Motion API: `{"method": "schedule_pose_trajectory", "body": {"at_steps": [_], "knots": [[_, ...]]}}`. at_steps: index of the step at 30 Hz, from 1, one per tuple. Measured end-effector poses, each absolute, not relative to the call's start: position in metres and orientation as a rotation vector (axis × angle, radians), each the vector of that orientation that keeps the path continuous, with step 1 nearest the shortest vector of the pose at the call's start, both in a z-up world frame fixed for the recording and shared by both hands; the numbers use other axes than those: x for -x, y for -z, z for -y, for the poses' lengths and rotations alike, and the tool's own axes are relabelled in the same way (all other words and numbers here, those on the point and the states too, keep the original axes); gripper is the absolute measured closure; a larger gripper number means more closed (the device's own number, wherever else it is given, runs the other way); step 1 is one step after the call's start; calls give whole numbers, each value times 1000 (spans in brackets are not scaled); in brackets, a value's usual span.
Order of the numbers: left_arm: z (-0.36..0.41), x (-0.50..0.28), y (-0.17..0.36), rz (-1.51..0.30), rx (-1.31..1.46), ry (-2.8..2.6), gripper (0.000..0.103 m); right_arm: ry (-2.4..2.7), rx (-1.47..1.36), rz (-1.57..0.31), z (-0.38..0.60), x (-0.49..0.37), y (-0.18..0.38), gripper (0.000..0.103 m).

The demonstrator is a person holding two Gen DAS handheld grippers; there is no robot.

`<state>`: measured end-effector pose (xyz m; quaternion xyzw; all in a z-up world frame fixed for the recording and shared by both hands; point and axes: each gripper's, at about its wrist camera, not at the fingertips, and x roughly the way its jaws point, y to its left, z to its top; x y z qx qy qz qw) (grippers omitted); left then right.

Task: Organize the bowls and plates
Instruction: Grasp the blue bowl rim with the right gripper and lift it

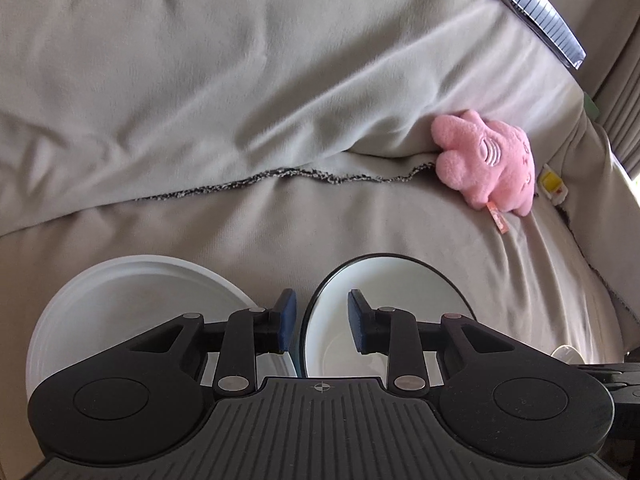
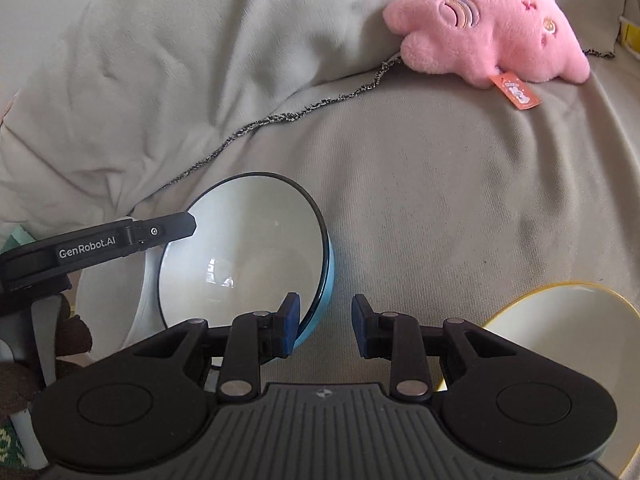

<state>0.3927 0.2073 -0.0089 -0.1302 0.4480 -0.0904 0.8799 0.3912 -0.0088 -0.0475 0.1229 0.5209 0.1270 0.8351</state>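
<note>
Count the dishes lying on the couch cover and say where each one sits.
3. A white plate lies at the left, a blue bowl leans beside it, and a yellow-rimmed dish sits apart to the right. The grippers may hide more.

One line can be read — "GenRobot.AI", in pale letters on the black arm of the left tongs [image 2: 176, 229] at the left, reaching over the blue bowl [image 2: 244, 256]. The orange tag [image 2: 516, 91] on the pink plush toy [image 2: 492, 28] bears small print — too small to read.
</note>
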Motion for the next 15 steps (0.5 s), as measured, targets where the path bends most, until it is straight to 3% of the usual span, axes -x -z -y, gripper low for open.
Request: {"method": "schedule_pose_trajectory", "body": {"at_steps": [10, 12, 15], "knots": [[-188, -397, 13, -921, 198, 171, 61, -334, -377, -1211, 4, -422, 73, 72], [-187, -398, 14, -916, 203, 166, 60, -335, -326, -1202, 0, -419, 70, 80], [-186, -398, 14, -913, 234, 169, 54, -337, -279, -1202, 2, -415, 64, 84]]}}
